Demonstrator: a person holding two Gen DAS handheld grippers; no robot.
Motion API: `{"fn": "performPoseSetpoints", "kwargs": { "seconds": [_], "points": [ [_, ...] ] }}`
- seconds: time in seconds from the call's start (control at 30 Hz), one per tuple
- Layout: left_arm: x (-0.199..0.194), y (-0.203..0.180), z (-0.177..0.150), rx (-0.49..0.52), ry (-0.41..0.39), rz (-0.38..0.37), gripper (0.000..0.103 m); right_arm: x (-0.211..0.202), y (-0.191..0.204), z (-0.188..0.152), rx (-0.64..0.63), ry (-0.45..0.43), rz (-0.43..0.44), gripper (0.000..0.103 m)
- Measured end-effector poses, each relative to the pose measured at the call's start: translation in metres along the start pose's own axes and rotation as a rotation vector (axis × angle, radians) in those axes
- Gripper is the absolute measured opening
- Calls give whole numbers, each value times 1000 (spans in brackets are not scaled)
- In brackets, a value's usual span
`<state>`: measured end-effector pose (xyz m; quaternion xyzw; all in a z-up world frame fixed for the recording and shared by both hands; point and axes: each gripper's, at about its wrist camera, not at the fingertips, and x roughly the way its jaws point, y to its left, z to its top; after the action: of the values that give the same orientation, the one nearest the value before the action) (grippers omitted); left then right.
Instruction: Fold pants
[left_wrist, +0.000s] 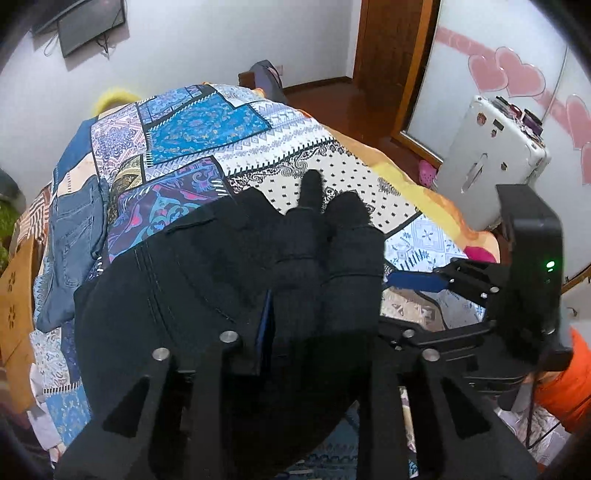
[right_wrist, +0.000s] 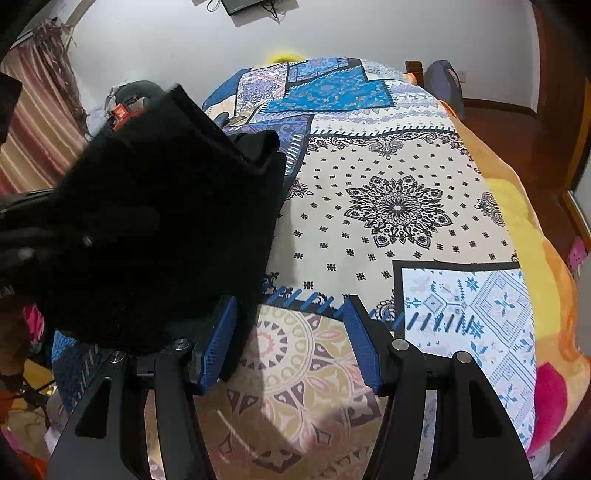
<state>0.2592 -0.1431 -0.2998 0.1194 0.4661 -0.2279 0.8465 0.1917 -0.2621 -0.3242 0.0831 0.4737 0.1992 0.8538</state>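
Observation:
Black pants (left_wrist: 192, 280) lie bunched on the patchwork bedspread (left_wrist: 332, 162), covering the space between my left gripper's fingers; its blue pad (left_wrist: 264, 325) shows against the cloth, and whether it grips is hidden. A black-gloved hand (left_wrist: 325, 236) rests on the pants. In the right wrist view the pants (right_wrist: 159, 229) hang lifted at the left, draped past the left finger. My right gripper (right_wrist: 291, 343) is open with blue pads (right_wrist: 360, 347) over the bedspread (right_wrist: 399, 206), holding nothing. It also shows at the right of the left wrist view (left_wrist: 417, 280).
Blue jeans (left_wrist: 74, 236) lie on the bed's left side. A white suitcase (left_wrist: 491, 155) stands by the heart-decorated wardrobe door at the right. An orange and yellow blanket (right_wrist: 524, 221) edges the bed. A striped curtain (right_wrist: 40, 122) hangs at the left. A television hangs on the far wall.

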Motion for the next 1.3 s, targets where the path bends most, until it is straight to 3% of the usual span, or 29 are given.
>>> {"fn": "performPoseSetpoints", "kwargs": {
  "seconds": [0.07, 0.1, 0.13, 0.2, 0.23, 0.33, 0.43, 0.57, 0.67, 0.83, 0.9, 0.97, 1.1, 1.3],
  "points": [
    [-3, 1, 0, -3, -1, -4, 33, -4, 0, -1, 2, 2, 0, 56],
    [-6, 2, 0, -5, -2, -8, 45, -7, 1, -2, 0, 2, -3, 56],
    [-10, 3, 0, -14, -6, -20, 66, -9, 1, -3, -3, 2, -7, 57],
    [-21, 6, 1, -32, -44, -48, 85, -13, 2, -4, -14, -4, -20, 62],
    [-29, 8, 2, -34, -74, -50, 88, -15, 3, -5, -24, -12, -36, 65],
    [-46, 21, 7, -41, -129, 26, 92, -20, 2, -7, -39, -15, -58, 65],
    [-57, 57, 16, -102, -157, 126, 95, -24, 2, -10, -42, -10, -60, 65],
    [-42, 125, 27, -200, -122, 229, 99, -29, 4, -15, -57, 2, -58, 65],
    [-10, 182, 30, -266, -39, 312, 99, -26, 8, -17, -59, 19, -36, 65],
    [61, 239, 11, -314, 161, 347, 99, -11, 16, -13, -88, 28, -2, 65],
    [74, 241, -6, -324, 182, 317, 99, -4, 16, -3, -126, 34, 7, 65],
    [67, 243, -23, -351, 141, 295, 99, 3, 14, 6, -147, 38, 0, 65],
    [41, 252, -56, -399, 146, 270, 100, 24, -5, 35, -146, 48, -55, 65],
    [-7, 228, -118, -430, 138, 302, 103, 31, -27, 67, -73, 2, -132, 65]
  ]
}}
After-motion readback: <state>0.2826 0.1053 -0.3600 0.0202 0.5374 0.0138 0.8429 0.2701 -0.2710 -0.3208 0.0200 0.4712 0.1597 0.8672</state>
